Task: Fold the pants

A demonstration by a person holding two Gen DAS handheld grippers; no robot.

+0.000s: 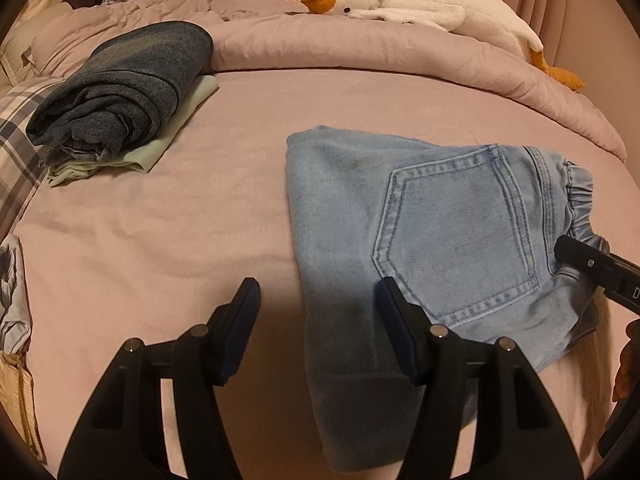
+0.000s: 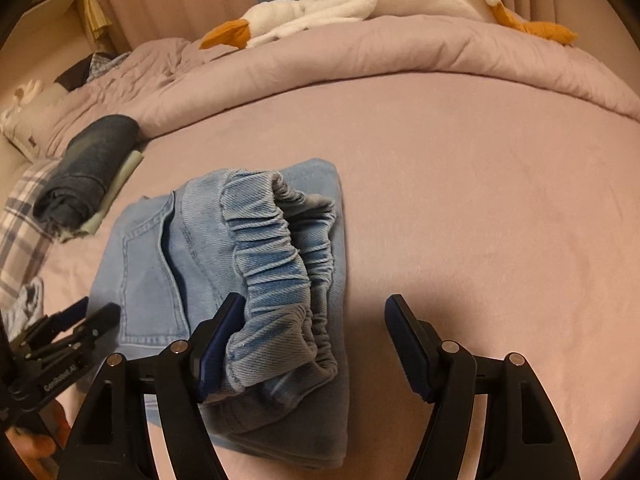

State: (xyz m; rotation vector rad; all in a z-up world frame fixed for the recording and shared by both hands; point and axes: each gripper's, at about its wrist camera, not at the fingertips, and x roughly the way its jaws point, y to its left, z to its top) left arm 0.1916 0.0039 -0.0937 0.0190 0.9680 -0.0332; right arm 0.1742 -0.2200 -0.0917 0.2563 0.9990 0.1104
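Observation:
Light blue denim pants lie folded on the pink bed sheet, back pocket up, elastic waistband to the right. In the right wrist view the pants lie with the gathered waistband nearest the camera. My left gripper is open and empty, its jaws straddling the folded left edge of the pants. My right gripper is open and empty above the waistband end; its left finger touches the waistband. The right gripper's tip also shows in the left wrist view, and the left gripper shows in the right wrist view.
A folded dark blue garment on a pale green one lies at the back left. A rolled pink duvet with a white plush goose runs along the back. A plaid pillow lies at the left. Pink sheet stretches right of the pants.

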